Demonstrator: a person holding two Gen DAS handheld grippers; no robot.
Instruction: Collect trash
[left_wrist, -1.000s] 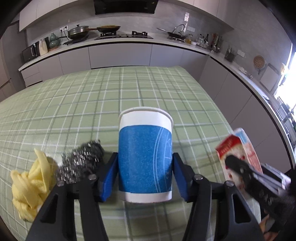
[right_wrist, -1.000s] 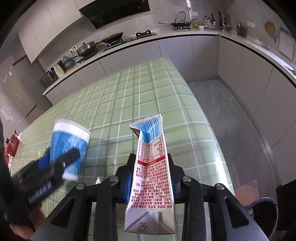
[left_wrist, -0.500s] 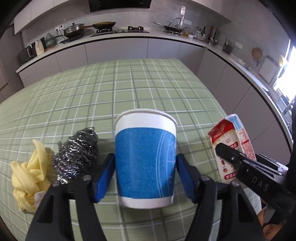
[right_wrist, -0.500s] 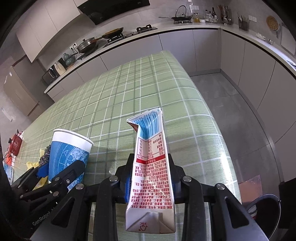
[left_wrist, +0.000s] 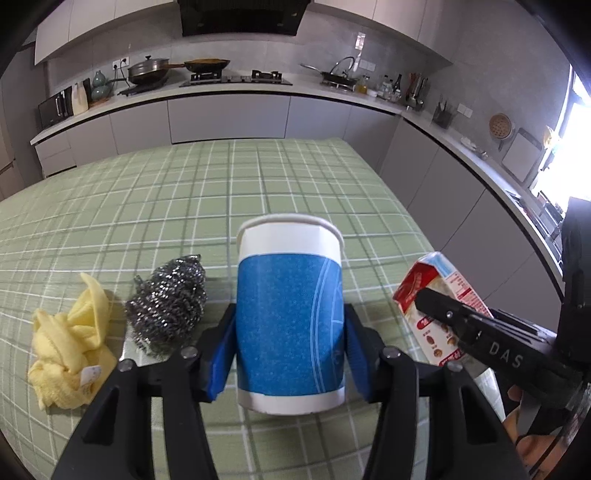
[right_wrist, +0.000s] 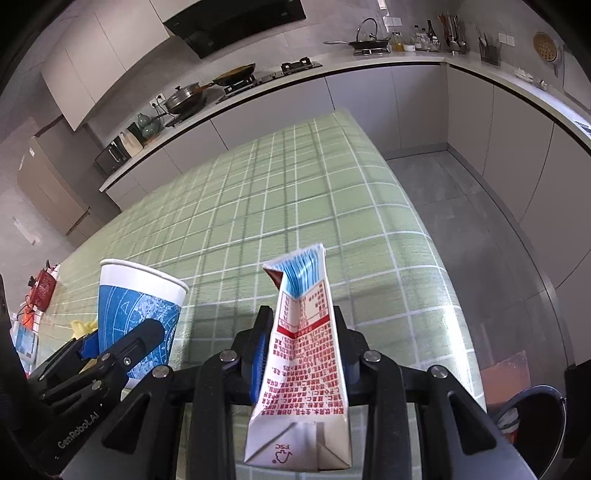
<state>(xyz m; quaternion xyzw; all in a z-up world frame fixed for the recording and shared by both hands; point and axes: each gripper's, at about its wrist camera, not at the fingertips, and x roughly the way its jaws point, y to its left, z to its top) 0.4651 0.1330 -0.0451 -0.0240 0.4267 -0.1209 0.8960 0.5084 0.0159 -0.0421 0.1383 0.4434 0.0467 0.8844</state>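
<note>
Clamped in the left claw (left_wrist: 290, 350), whose jaws have just been closing, a blue paper cup (left_wrist: 289, 317) is held above the desk (left_wrist: 184, 206); a milk carton (right_wrist: 301, 354) is pinched in the right claw (right_wrist: 301, 354). Neither is judged binned yet.

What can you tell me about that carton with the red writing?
The tall paper carton with red print on white has a pinched gable top showing blue stripes, torn open at one corner. It looks creased but intact, with a folded base. It is held upright, slightly tilted, off the green checked tablecloth, with the right gripper shut on its sides, blue pads pressing it.
</note>
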